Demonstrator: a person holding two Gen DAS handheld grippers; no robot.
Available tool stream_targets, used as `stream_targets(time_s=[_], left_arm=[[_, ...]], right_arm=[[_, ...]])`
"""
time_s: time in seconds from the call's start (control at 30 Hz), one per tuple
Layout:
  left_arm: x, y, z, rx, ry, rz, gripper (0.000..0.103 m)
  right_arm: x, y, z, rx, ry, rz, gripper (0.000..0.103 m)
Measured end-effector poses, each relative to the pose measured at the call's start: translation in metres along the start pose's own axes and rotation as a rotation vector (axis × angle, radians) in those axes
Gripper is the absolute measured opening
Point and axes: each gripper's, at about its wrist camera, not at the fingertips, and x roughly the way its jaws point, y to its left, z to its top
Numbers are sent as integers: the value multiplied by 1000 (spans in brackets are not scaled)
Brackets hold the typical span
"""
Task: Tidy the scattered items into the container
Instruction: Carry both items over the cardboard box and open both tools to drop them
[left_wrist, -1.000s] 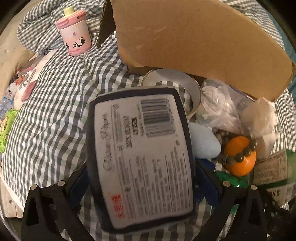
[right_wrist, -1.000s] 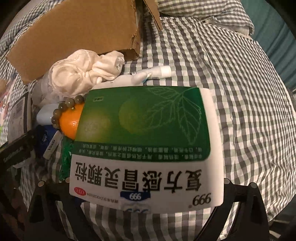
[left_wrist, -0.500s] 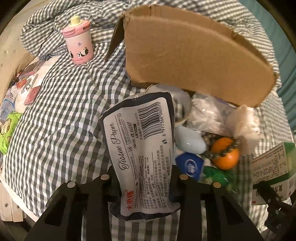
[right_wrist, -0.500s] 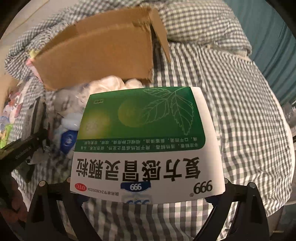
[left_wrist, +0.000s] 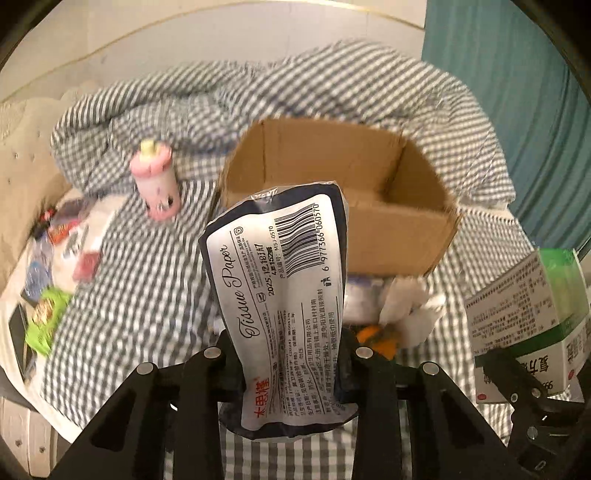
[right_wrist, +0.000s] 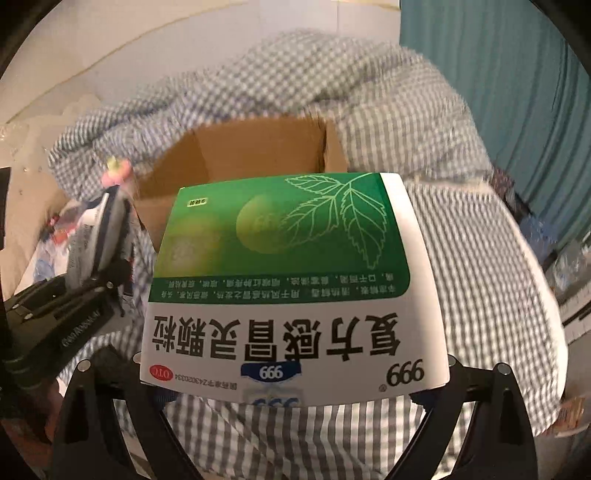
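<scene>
My left tongs (left_wrist: 291, 373) are squeezed on a soft pack of tissues (left_wrist: 284, 306). The pack stands up tall between them, with its bar code near the top. It is up in the air, in front of the open cardboard box (left_wrist: 332, 206), and its top edge covers part of the box's near wall.

My right tongs (right_wrist: 295, 384) are clamped on a green and white medicine box (right_wrist: 288, 280). The box is wide, so the two sides stand far apart. It also hangs in front of the cardboard box, a bit to the right.

The cardboard box sits on the bed (left_wrist: 140, 280), which has a checked cover. A pink bottle (left_wrist: 157, 182) stands to the left of the box. Just in front of the box, low down, lie an orange (left_wrist: 376, 338) and something white and crumpled (left_wrist: 410, 310). Far to the left of the box are some small packets (left_wrist: 44, 310), too blurry to tell.
</scene>
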Motion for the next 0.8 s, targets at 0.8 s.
stream_targets(time_s=[0.8], left_arm=[[82, 4, 150, 14, -41, 10, 34]], right_arm=[[109, -10, 141, 58, 16, 14, 93]])
